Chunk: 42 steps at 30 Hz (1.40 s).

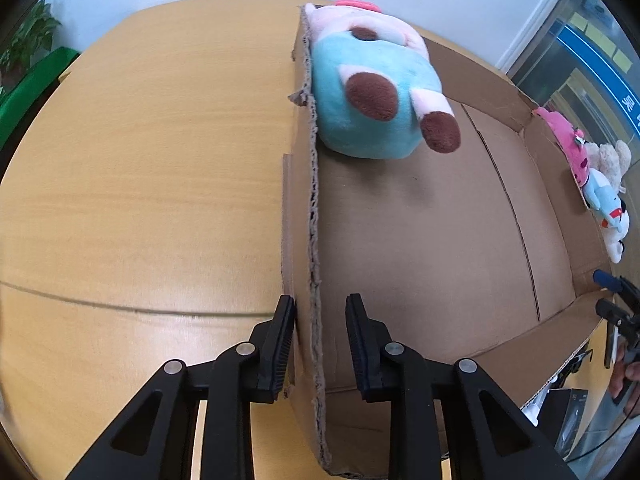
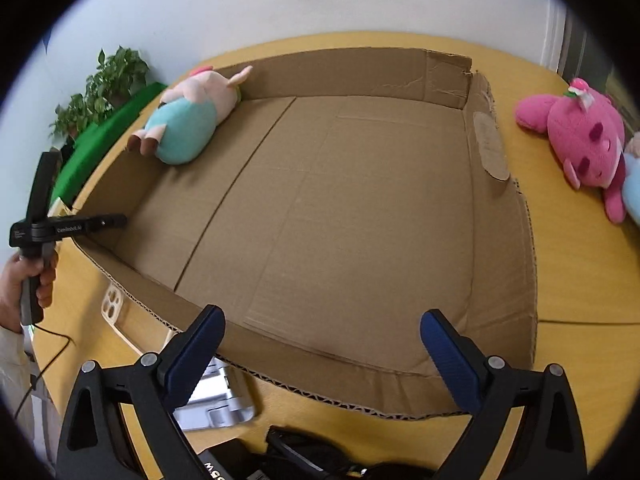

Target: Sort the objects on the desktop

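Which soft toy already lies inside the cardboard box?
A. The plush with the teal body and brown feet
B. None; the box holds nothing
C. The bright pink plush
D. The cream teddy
A: the teal-bodied plush rests in a far corner of the cardboard box, against its wall, while the bright pink plush lies outside it on the wooden table.

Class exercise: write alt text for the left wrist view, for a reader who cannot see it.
The black left gripper straddles the near wall of a shallow cardboard box on a wooden table. A teal-and-pink plush toy lies inside, against that wall.
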{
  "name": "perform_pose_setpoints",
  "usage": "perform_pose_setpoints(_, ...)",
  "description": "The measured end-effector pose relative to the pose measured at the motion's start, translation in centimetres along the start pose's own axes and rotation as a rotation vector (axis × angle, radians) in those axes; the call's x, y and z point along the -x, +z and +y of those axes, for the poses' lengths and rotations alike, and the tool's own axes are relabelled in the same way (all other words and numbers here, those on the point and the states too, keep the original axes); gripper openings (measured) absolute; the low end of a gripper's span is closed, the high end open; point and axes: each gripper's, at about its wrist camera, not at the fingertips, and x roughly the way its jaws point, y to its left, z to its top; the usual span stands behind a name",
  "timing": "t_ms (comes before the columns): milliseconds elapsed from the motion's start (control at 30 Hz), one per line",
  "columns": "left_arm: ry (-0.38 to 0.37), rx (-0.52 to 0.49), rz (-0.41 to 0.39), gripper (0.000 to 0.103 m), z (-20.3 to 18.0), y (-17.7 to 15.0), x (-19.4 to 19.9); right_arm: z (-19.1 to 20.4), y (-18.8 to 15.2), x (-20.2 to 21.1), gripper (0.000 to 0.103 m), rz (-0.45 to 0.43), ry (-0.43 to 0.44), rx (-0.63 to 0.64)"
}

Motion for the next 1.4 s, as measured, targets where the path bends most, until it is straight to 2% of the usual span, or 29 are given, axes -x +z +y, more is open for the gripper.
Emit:
perform_pose_setpoints(200,0.023,0.006,-0.011,0.024,-0.8,-1.2,0.9,0.8,1.0,0.2,0.099,-0.038,-0.029,0.017)
perform_pose_setpoints(267,0.045,0.018,-0.034,0.024,-0.9,-1.2,2.0,0.9,1.3,1.4,0.099,-0.088,-0.038,0.037)
perform_pose_setpoints(333,0.080,0.021,-0.065,0.029,0.2,-2.4,4.4,1.2,0.9,4.0,0.099,-0.154,-0.012,0.075)
perform_pose_setpoints(400,0.077,0.042,-0.120,0.057,-0.4,-3.6,7.1,2.1,-0.2,6.5,0.099,-0.200,0.002,0.124)
perform_pose_setpoints(467,0.039,0.056,-0.182,0.075,-1.4,-5.3,9.4,3.0,-2.3,8.6,0.102,-0.231,0.017,0.172)
perform_pose_setpoints(533,-0.017,0.016,-0.234,0.077,-3.6,-7.7,11.2,3.3,-5.3,9.3,0.102,-0.225,0.045,0.176)
perform_pose_setpoints(600,-0.075,-0.037,-0.240,0.083,-7.3,-8.5,10.7,3.5,-8.7,8.6,0.102,-0.182,0.101,0.163)
perform_pose_setpoints(700,-0.205,-0.106,-0.196,0.087,-11.0,-11.4,9.8,4.1,-12.8,7.3,0.102,-0.150,0.172,0.142)
perform_pose_setpoints(733,-0.275,-0.139,-0.161,0.087,-12.8,-12.3,8.9,4.2,-13.8,6.8,0.102,-0.137,0.205,0.123)
perform_pose_setpoints(800,-0.351,-0.205,-0.122,0.087,-15.4,-13.1,7.5,4.8,-15.2,6.2,0.102,-0.115,0.233,0.113)
perform_pose_setpoints(867,-0.408,-0.274,-0.085,0.087,-18.1,-14.2,5.8,5.8,-15.9,5.6,0.102,-0.108,0.185,0.142)
perform_pose_setpoints(900,-0.428,-0.286,-0.073,0.087,-18.9,-14.3,5.2,6.1,-15.9,5.3,0.102,-0.104,0.159,0.155)
perform_pose_setpoints(933,-0.482,-0.294,-0.052,0.087,-20.2,-14.4,4.0,6.2,-15.8,4.8,0.102,-0.099,0.135,0.163)
perform_pose_setpoints(1000,-0.539,-0.294,-0.005,0.084,-21.8,-14.9,2.2,6.4,-15.9,4.4,0.102,-0.104,0.130,0.161)
perform_pose_setpoints(1100,-0.591,-0.317,0.042,0.074,-23.1,-16.1,1.1,6.3,-15.7,3.7,0.102,-0.125,0.143,0.156)
perform_pose_setpoints(1133,-0.608,-0.321,0.058,0.074,-23.4,-16.9,1.0,6.3,-15.7,3.3,0.102,-0.125,0.134,0.164)
perform_pose_setpoints(1267,-0.587,-0.359,0.071,0.074,-23.3,-19.5,1.9,6.9,-16.9,3.0,0.103,-0.109,0.169,0.196)
perform_pose_setpoints(1400,-0.623,-0.335,0.141,0.074,-22.0,-21.6,2.2,7.4,-18.2,4.1,0.103,-0.100,0.281,0.257)
